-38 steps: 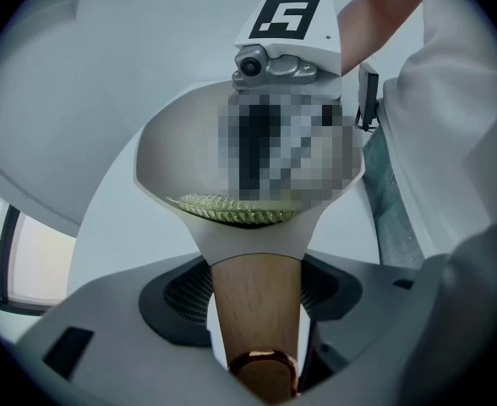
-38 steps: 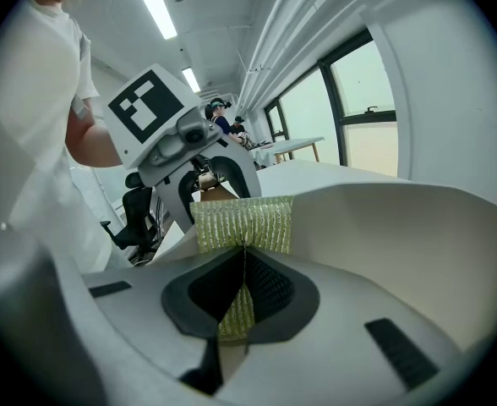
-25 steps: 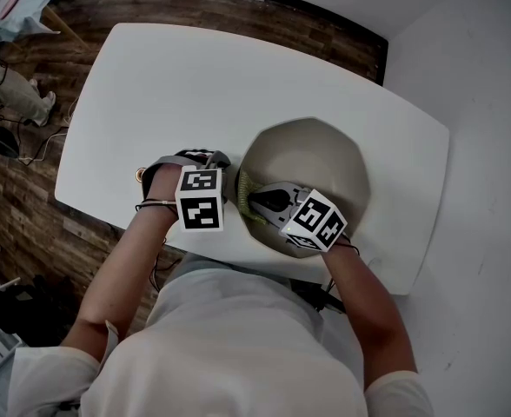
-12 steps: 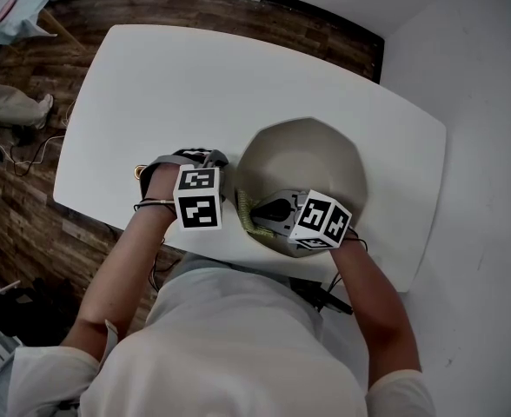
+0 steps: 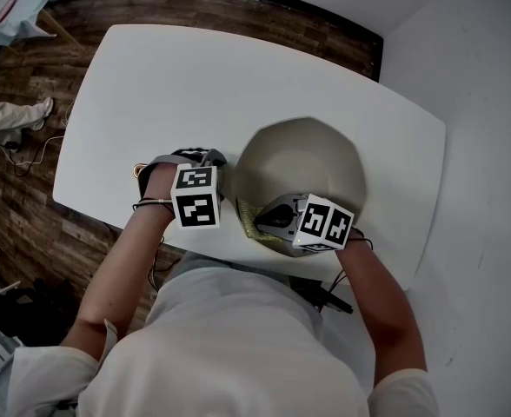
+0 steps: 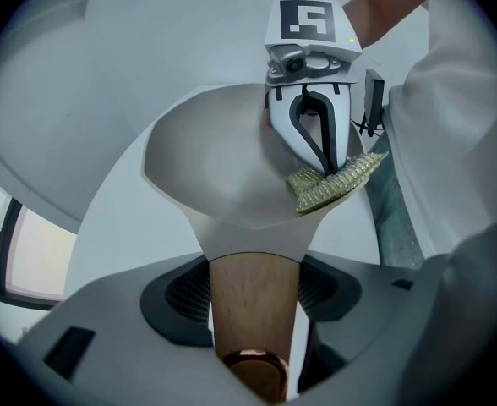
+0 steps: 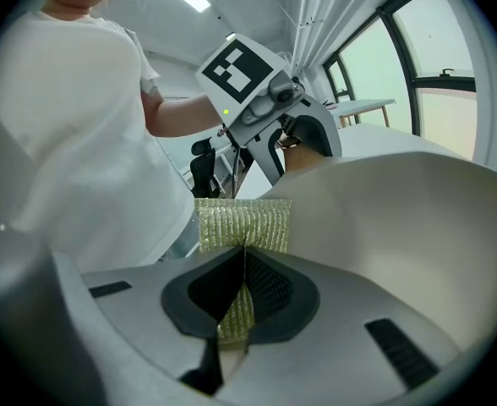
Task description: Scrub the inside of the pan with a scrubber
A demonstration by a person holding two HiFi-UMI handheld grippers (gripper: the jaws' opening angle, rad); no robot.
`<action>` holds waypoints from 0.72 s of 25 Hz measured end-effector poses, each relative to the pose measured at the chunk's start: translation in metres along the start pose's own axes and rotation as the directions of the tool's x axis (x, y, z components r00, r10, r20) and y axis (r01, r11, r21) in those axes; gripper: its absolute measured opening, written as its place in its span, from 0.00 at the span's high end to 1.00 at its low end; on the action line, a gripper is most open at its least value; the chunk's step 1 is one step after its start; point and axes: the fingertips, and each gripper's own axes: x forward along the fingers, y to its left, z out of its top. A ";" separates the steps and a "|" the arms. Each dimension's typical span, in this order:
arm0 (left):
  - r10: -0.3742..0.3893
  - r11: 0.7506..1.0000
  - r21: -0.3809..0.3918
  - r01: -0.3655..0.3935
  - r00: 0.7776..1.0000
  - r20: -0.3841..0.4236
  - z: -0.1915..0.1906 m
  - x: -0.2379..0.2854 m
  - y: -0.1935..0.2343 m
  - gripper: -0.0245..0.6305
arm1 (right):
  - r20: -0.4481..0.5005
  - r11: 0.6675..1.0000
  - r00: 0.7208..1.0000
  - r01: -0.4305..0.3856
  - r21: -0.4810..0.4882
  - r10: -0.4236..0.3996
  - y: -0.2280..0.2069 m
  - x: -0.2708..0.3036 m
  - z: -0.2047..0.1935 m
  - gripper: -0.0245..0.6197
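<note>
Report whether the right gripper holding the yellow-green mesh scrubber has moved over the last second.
Yes. Judged against the rim of the beige pan, the right gripper has slid toward the person's side.

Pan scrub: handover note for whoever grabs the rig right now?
Left hand-held gripper: shut on the pan's wooden handle, steadying it.
Right hand-held gripper: shut on the yellow-green scrubber.
Pan: sits on the white table, at the edge nearest the person.
Scrubber position: at the pan's near rim, on the handle side, against the wall.
Done: both grasps are set and the scrubber is at the pan. How much is already scrubbed cannot be told; the inside shows no obvious soil.
Left: probably work the scrubber across the floor and the far wall.
</note>
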 end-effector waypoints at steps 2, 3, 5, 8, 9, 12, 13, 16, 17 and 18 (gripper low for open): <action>0.001 1.000 -0.005 -0.001 1.000 -0.002 0.000 0.001 -0.001 0.54 | -0.019 1.000 1.000 -0.010 -0.004 0.010 0.003 -0.001 -0.004 0.93; 0.002 1.000 -0.008 -0.002 1.000 -0.003 0.000 0.001 -0.001 0.54 | -0.029 1.000 0.999 -0.015 -0.007 0.015 0.005 -0.002 -0.007 0.93; 0.005 1.000 -0.013 -0.005 1.000 -0.006 0.000 0.002 -0.001 0.54 | -0.053 1.000 0.998 -0.025 -0.013 0.025 0.008 -0.004 -0.012 0.93; 0.007 1.000 -0.016 -0.008 1.000 -0.010 0.001 0.003 -0.001 0.54 | -0.084 0.999 0.996 -0.033 -0.008 0.032 0.011 -0.007 -0.020 0.93; 0.008 1.000 -0.017 -0.008 1.000 -0.011 0.001 0.003 -0.001 0.54 | -0.092 0.999 0.995 -0.035 -0.005 0.035 0.012 -0.008 -0.022 0.93; 0.010 1.000 -0.018 -0.011 1.000 -0.013 0.002 0.003 -0.003 0.54 | -0.115 0.999 0.992 -0.045 0.002 0.045 0.017 -0.010 -0.028 0.93; 0.011 1.000 -0.019 -0.011 1.000 -0.014 0.002 0.003 -0.004 0.54 | -0.124 0.999 0.991 -0.049 0.003 0.049 0.018 -0.011 -0.030 0.93; 0.011 1.000 -0.024 -0.011 1.000 -0.016 0.002 0.003 -0.005 0.54 | -0.157 0.998 0.986 -0.062 0.006 0.062 0.023 -0.014 -0.036 0.93; 0.011 1.000 -0.026 -0.011 1.000 -0.017 0.002 0.003 -0.004 0.54 | -0.170 0.998 0.983 -0.066 0.006 0.066 0.024 -0.015 -0.038 0.93; 0.011 1.000 -0.027 -0.011 1.000 -0.017 0.002 0.003 -0.004 0.54 | -0.185 0.998 0.980 -0.070 0.005 0.070 0.025 -0.016 -0.040 0.93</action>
